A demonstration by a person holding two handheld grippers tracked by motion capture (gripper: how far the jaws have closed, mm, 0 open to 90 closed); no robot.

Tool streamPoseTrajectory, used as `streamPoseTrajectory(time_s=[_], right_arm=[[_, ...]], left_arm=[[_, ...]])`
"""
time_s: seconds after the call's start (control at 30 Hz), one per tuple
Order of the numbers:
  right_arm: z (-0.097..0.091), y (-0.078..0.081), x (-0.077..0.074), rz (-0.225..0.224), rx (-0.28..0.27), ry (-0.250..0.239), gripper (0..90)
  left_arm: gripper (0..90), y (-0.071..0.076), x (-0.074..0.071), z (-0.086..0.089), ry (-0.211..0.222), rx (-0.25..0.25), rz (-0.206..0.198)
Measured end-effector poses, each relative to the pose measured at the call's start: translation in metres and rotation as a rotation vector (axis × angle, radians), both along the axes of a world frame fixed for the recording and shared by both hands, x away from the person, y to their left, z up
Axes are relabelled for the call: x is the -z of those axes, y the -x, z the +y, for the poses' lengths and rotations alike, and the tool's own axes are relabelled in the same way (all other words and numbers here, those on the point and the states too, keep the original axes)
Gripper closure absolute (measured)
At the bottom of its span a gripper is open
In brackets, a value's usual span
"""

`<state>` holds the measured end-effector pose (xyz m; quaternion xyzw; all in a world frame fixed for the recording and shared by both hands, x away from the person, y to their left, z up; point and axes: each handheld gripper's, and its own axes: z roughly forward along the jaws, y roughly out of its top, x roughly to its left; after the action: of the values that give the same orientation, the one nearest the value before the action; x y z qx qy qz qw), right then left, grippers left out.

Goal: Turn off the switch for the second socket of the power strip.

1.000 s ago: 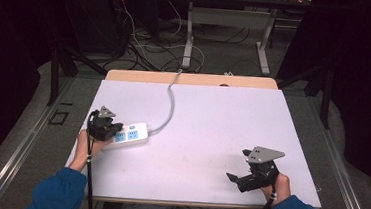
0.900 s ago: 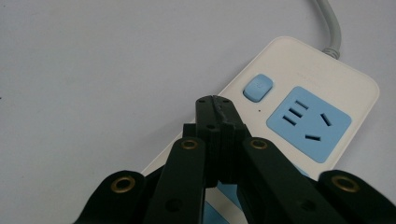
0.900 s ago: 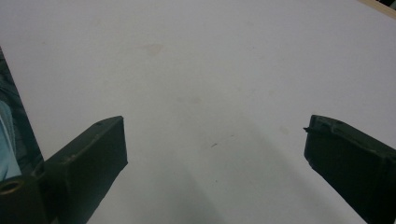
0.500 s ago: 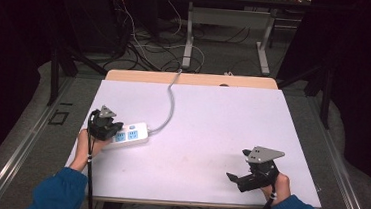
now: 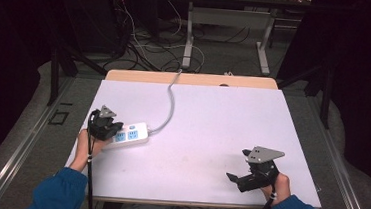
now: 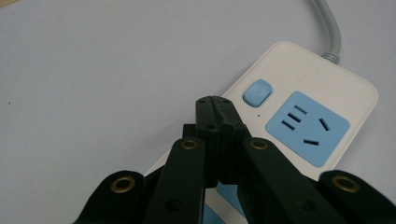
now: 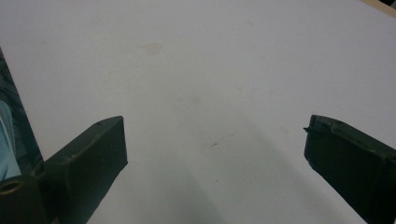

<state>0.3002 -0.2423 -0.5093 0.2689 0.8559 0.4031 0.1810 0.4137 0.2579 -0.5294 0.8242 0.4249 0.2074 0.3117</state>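
Your left gripper [image 6: 215, 100] has its jaws clenched tight with nothing between them, tips hovering over the white power strip [image 6: 299, 93], whose blue button [image 6: 258, 92] sits just past and right of the tips. Your right gripper [image 7: 215, 154] is spread wide, only bare white tabletop [image 5: 212, 121] between the jaws. The strip's grey cord [image 5: 169, 103] runs off the far edge toward a dark room with tangled cables [image 5: 143, 41] on the floor.

I see the white tabletop [image 5: 212, 121] under the fingers [image 7: 88, 158], its wooden edge [image 5: 200, 79] far ahead of them, then tangled floor cables [image 5: 143, 41] and 2 grey table legs [image 5: 188, 39].
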Motion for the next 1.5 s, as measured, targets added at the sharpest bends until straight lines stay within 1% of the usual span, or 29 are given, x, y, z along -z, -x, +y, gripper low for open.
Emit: streamPoseTrajectory(time_s=[0.17, 0.2, 0.23, 0.27, 0.3, 0.33, 0.37, 0.4, 0.43, 0.47, 0.5, 0.53, 0.63, 0.67, 0.7, 0.73, 0.77, 0.8, 0.83, 0.87, 0.93, 1.0, 1.03, 1.17, 1.2, 1.27, 1.3, 1.37, 1.5], right_arm=[[0.0, 0.0, 0.0, -0.002, -0.007, 0.004, 5.4], [0.0, 0.001, -0.001, 0.015, -0.005, 0.01, 5.4], [0.0, 0.001, -0.001, 0.014, -0.006, 0.008, 5.4], [0.0, 0.0, 0.0, -0.003, -0.009, 0.004, 5.4], [0.0, -0.001, 0.0, 0.001, -0.012, 0.005, 5.4], [0.0, -0.001, 0.0, 0.001, -0.012, 0.005, 5.4], [0.0, -0.001, -0.001, 0.007, -0.015, 0.012, 5.5], [0.0, -0.001, -0.001, 0.008, -0.015, 0.012, 5.4], [0.0, -0.001, -0.001, 0.008, -0.015, 0.012, 5.4], [0.0, -0.001, -0.001, 0.008, -0.016, 0.012, 5.4], [0.0, 0.0, -0.001, 0.015, -0.01, 0.01, 5.4], [0.0, 0.0, 0.0, 0.006, -0.008, 0.003, 5.4], [0.0, 0.0, 0.0, -0.001, 0.0, -0.004, 5.4], [0.0, 0.0, 0.0, 0.0, -0.007, -0.001, 5.4], [0.0, 0.0, 0.0, 0.0, -0.007, -0.001, 5.4], [0.0, 0.0, 0.0, 0.007, -0.005, -0.001, 5.4], [0.0, 0.001, -0.001, 0.013, -0.008, 0.003, 5.4], [0.0, 0.0, 0.0, 0.0, -0.005, -0.001, 5.4], [0.0, 0.0, 0.0, 0.0, -0.007, 0.0, 5.4], [0.0, 0.0, 0.0, 0.0, -0.007, 0.0, 5.4], [0.0, -0.001, 0.0, 0.004, -0.012, 0.003, 5.4], [0.0, 0.0, 0.0, 0.003, -0.01, 0.003, 5.4], [0.0, 0.0, 0.0, 0.003, -0.006, 0.001, 5.4], [0.0, 0.0, 0.0, 0.0, 0.002, -0.002, 5.4], [0.0, 0.0, 0.0, 0.0, 0.002, -0.002, 5.4], [0.0, 0.0, 0.0, -0.001, 0.002, -0.001, 5.3], [0.0, 0.0, 0.0, -0.001, 0.002, -0.001, 5.3], [0.0, 0.0, 0.0, 0.003, 0.006, -0.002, 5.3], [0.0, 0.0, 0.0, 0.001, 0.006, -0.002, 5.4]], left_arm=[[90.0, 0.0, -0.001, 0.0, -0.005, -0.004, 0.003], [90.0, 0.001, -0.001, 0.0, -0.011, -0.011, 0.007], [90.0, 0.001, -0.001, 0.0, -0.013, -0.01, 0.007], [90.0, 0.001, -0.001, 0.0, -0.016, -0.011, 0.009], [89.9, 0.001, 0.0, 0.0, -0.004, -0.019, -0.006], [89.9, 0.001, -0.002, 0.001, -0.011, -0.008, 0.018], [89.5, 0.001, -0.001, 0.0, -0.002, -0.024, -0.006], [82.7, 0.001, -0.002, 0.001, -0.006, -0.022, -0.005], [82.7, 0.001, -0.004, 0.002, -0.005, -0.009, 0.002], [81.2, 0.001, -0.004, 0.002, 0.001, -0.01, -0.01], [78.9, 0.002, -0.006, 0.002, 0.002, -0.016, 0.0], [74.2, 0.001, -0.007, 0.002, 0.01, -0.012, -0.012], [62.2, 0.003, -0.011, 0.001, 0.013, -0.007, -0.011], [49.9, 0.003, -0.011, 0.0, 0.012, -0.016, -0.028], [49.9, 0.004, -0.013, 0.0, 0.013, -0.02, -0.009], [45.8, 0.004, -0.014, 0.001, 0.002, -0.012, -0.006], [39.8, 0.004, -0.013, 0.0, 0.004, -0.023, -0.015], [34.0, 0.005, -0.014, -0.001, 0.003, -0.027, -0.015], [24.8, 0.005, -0.013, -0.002, 0.008, -0.037, -0.025], [24.8, 0.005, -0.013, -0.002, -0.001, -0.039, -0.026], [15.5, 0.006, -0.013, -0.003, 0.003, -0.039, -0.025], [14.4, 0.006, -0.014, -0.003, 0.002, -0.036, -0.027], [11.8, 0.007, -0.015, -0.002, -0.001, -0.037, -0.019], [2.5, 0.01, -0.016, -0.004, 0.014, -0.037, -0.045], [2.5, 0.011, -0.018, -0.004, 0.004, -0.036, -0.049], [0.0, 0.013, -0.019, -0.005, 0.011, -0.026, -0.047], [0.0, 0.014, -0.02, -0.005, 0.011, -0.028, -0.063], [0.0, 0.017, -0.022, -0.005, 0.013, -0.017, -0.052], [0.0, 0.023, -0.023, -0.005, 0.019, -0.007, -0.055]])
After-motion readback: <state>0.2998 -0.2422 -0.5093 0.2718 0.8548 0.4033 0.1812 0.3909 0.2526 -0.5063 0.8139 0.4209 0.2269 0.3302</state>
